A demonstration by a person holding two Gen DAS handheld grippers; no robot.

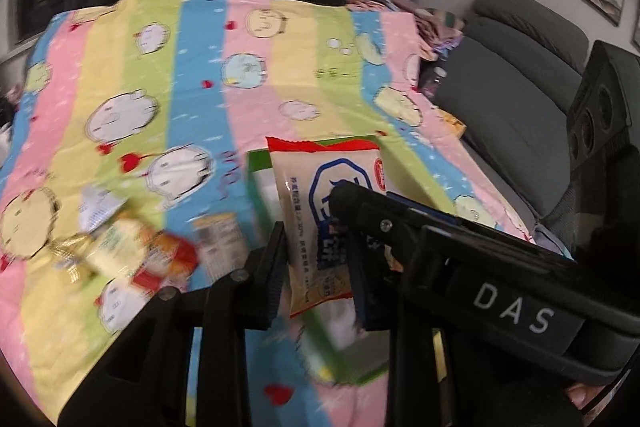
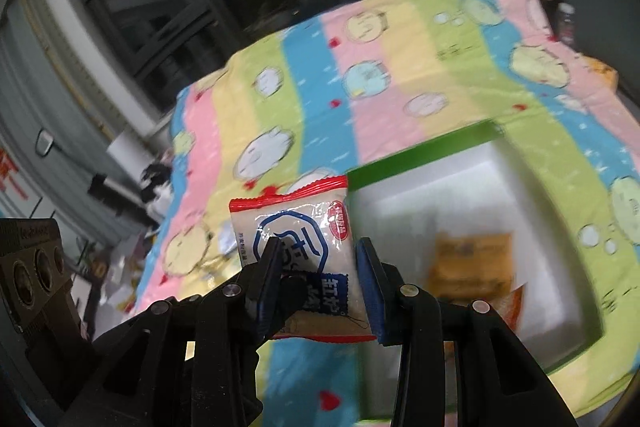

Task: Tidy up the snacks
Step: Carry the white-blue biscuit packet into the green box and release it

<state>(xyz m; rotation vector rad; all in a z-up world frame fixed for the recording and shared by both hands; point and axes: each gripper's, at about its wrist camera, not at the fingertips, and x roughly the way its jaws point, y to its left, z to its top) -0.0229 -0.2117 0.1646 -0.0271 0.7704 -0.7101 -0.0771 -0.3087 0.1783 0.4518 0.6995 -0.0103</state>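
Observation:
A cream snack packet (image 1: 320,171) with red seams and a blue emblem sits upright between my left gripper's (image 1: 316,247) pads, which are shut on its lower part. My right gripper (image 1: 348,199) reaches in from the right and its tip lies against the same packet. In the right wrist view my right gripper (image 2: 320,247) is shut on the packet (image 2: 296,223), held above the bed. Behind it lies a green-rimmed box (image 2: 420,157) with a white lining, also seen as box (image 1: 252,183). An orange packet (image 2: 472,263) lies inside.
Several loose snack packets (image 1: 136,251) lie on the striped cartoon bedspread (image 1: 200,87) left of the box. A grey sofa (image 1: 520,87) borders the right side. Folded cloths (image 1: 432,23) and a bottle (image 2: 566,19) sit at the far corner. Dark windows stand behind.

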